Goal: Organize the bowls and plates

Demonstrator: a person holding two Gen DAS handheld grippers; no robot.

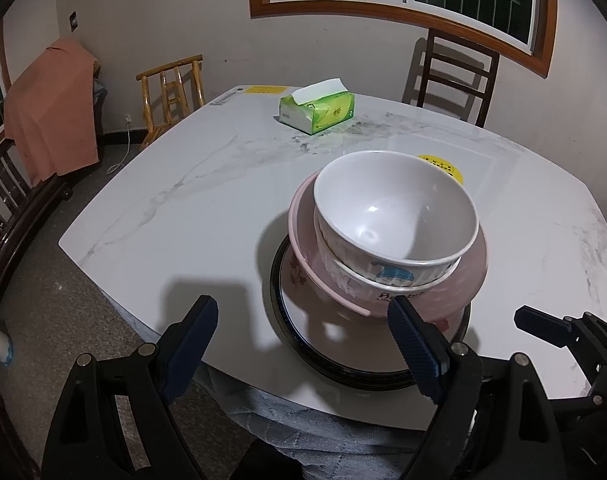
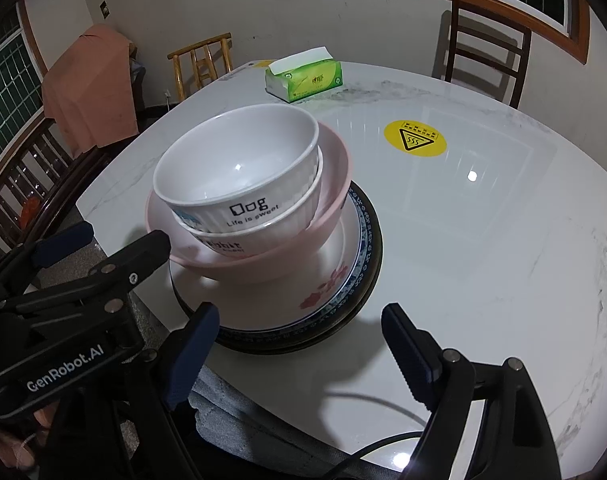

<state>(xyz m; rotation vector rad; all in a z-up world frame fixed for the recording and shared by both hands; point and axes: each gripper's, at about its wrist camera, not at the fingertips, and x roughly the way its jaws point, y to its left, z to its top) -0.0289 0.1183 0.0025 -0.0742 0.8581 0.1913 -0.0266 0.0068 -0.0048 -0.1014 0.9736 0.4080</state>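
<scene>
One stack of dishes stands near the table's front edge. A white bowl nests in a second white bowl. Both sit tilted in a pink bowl. Under them lies a flowered plate on a dark-rimmed plate. My left gripper is open in front of the stack, holding nothing. My right gripper is open over the plates' near edge, also holding nothing. The left gripper also shows at the left of the right wrist view.
A green tissue box stands at the far side of the white marble table. A round yellow warning sticker is on the tabletop. Wooden chairs ring the table, one draped with an orange cloth.
</scene>
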